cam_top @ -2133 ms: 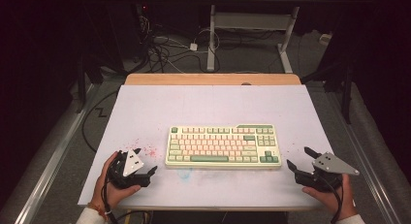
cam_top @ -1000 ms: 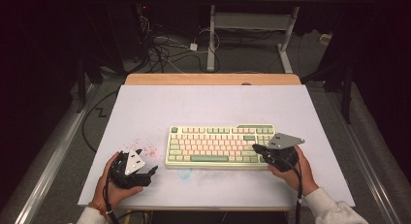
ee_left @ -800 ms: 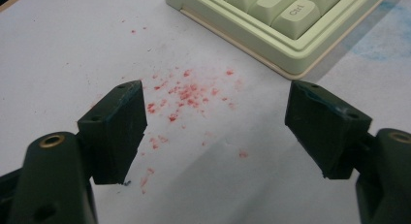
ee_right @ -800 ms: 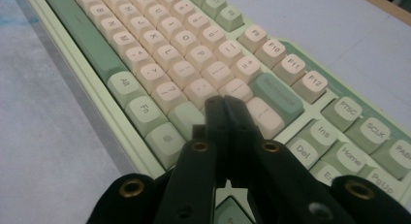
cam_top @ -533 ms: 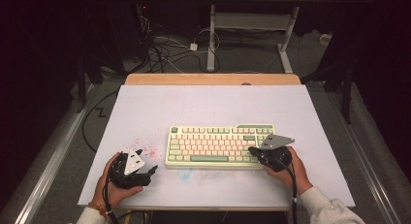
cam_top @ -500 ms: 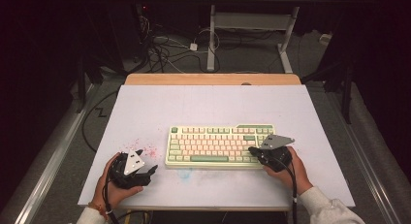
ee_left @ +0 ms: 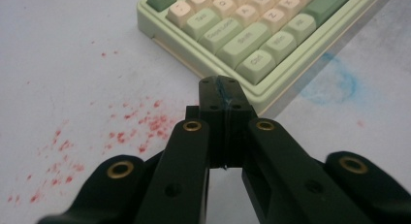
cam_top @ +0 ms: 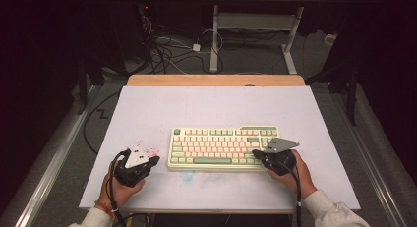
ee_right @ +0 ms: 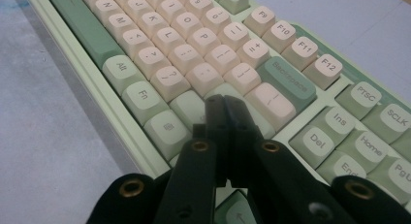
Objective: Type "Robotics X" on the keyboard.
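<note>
Up close, right claw (ee_right: pixel 224 105) hides keyboard (ee_right: pixel 194 49) keys

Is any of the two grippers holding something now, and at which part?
Nothing is held. The left gripper is shut empty beside the keyboard; the right gripper is shut empty, tips over the keys.

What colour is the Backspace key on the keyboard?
The Backspace key is darker green, among cream and pale green keys; the right gripper view shows it best.

Keyboard (cam_top: pixel 223 148) lies flat on the white table top, near edge, slightly right of centre. Pale green case; cream and green keycaps, long green spacebar nearest.
</note>
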